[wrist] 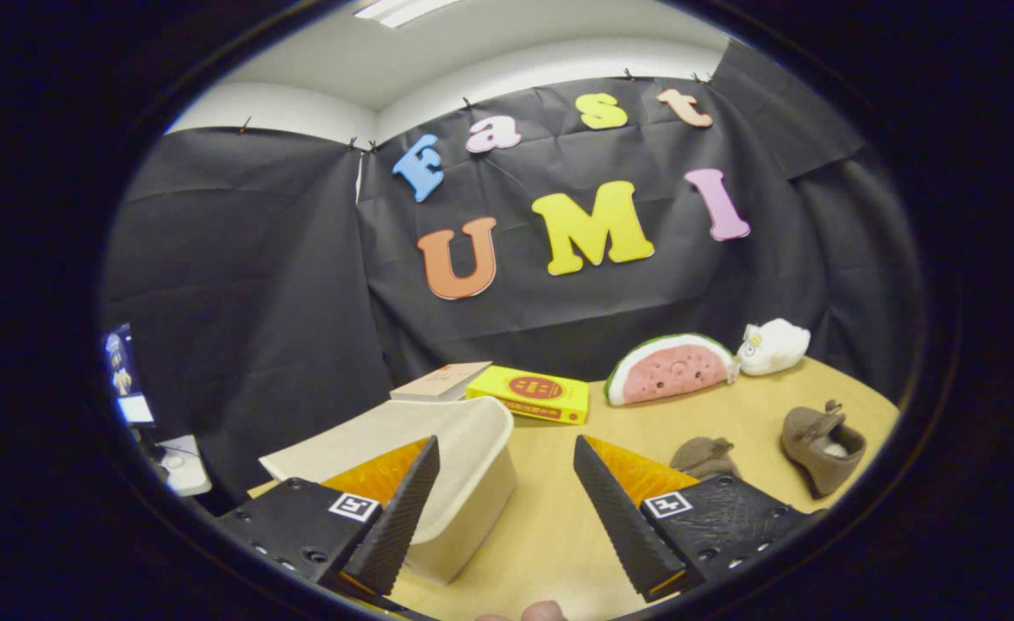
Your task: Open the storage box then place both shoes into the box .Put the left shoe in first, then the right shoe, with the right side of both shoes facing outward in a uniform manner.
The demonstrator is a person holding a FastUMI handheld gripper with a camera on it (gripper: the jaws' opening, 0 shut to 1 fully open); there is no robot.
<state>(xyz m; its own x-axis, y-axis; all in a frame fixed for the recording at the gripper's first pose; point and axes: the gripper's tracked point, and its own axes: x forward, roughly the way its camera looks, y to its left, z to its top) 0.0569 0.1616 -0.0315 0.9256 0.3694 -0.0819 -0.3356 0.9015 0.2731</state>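
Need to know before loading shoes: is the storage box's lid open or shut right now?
Open. The storage box shows its hollow inside, with the lid swung back behind it. The open gripper holds nothing.

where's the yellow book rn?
Gripper view: the yellow book lies on the table beyond the open fingers, just behind the box, between a tan book and the watermelon plush.
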